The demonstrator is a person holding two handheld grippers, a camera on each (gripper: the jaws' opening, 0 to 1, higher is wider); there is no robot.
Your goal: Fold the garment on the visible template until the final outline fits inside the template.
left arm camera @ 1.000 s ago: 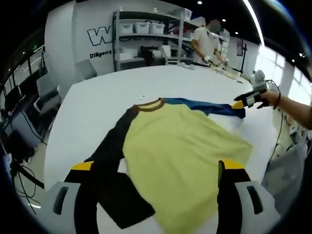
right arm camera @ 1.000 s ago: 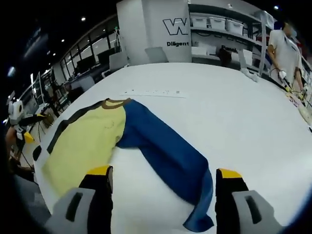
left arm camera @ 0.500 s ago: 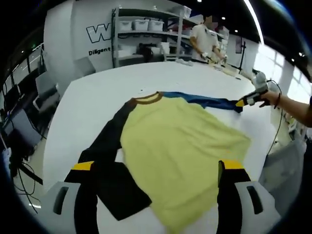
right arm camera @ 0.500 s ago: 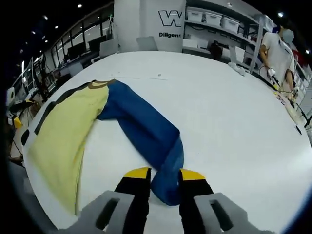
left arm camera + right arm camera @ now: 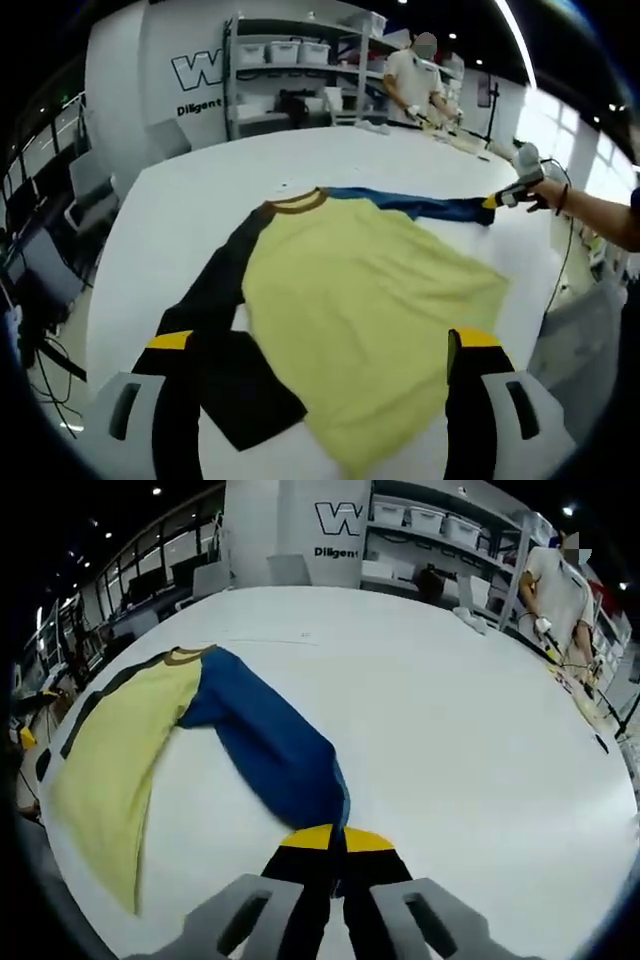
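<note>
Your right tool (image 5: 330,842) was clenched on the blue sleeve's cuff (image 5: 330,805); your left tool (image 5: 318,345) hung released above the yellow shirt (image 5: 360,310), spread flat on the white desk (image 5: 470,730). Step in hand: first sleeve fold. Next, carry the cuff across the yellow body.

Qty: 1 garment (image 5: 360,300) w/ 2 sleeves, 1 blue (image 5: 270,750), 1 black (image 5: 225,345), on 1 table (image 5: 480,730). Beyond table: 1 shelf unit (image 5: 290,75), 1 person (image 5: 420,80). 2 grippers: left (image 5: 320,345), right (image 5: 335,842).
</note>
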